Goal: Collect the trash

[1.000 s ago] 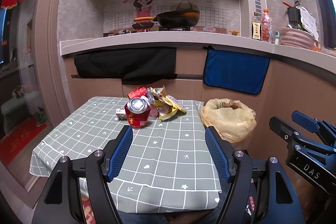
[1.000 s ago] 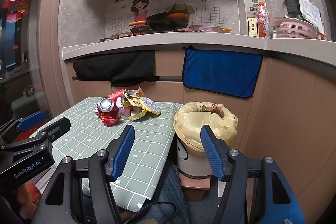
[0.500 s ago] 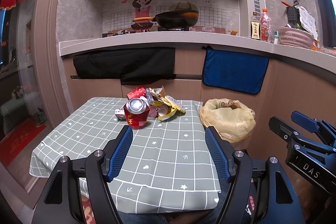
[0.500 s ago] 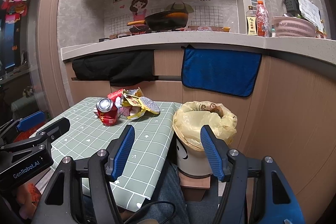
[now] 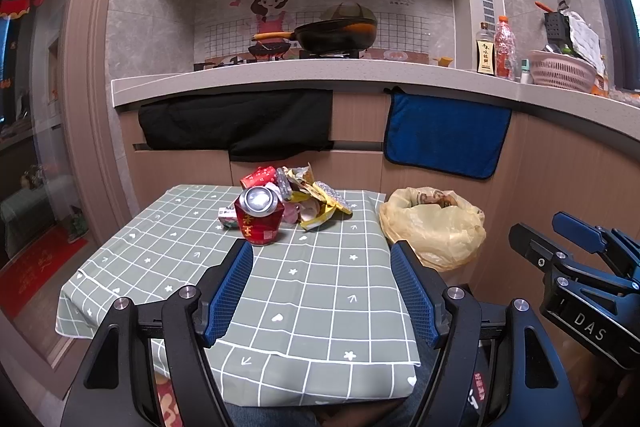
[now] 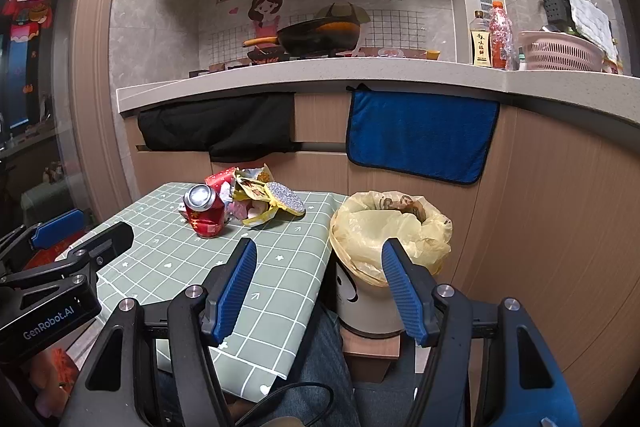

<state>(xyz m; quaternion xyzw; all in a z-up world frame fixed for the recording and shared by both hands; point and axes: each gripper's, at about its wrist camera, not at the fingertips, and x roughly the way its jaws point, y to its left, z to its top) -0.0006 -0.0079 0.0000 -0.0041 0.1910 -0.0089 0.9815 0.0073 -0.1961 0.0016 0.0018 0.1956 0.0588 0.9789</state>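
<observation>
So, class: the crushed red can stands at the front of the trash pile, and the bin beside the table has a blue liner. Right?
Not quite. The right wrist view shows the bin lined with a yellow bag, not blue. The crushed red can does stand at the front of the trash pile.

The small carton point(image 5: 229, 218) is half hidden behind the red can point(image 5: 259, 215), its print too small to be read. The bin point(image 6: 366, 301) under the yellow bag point(image 6: 390, 227) is partly masked. The tabletop point(image 5: 304, 291) near edge is cut off by the left claw point(image 5: 322, 289).
</observation>
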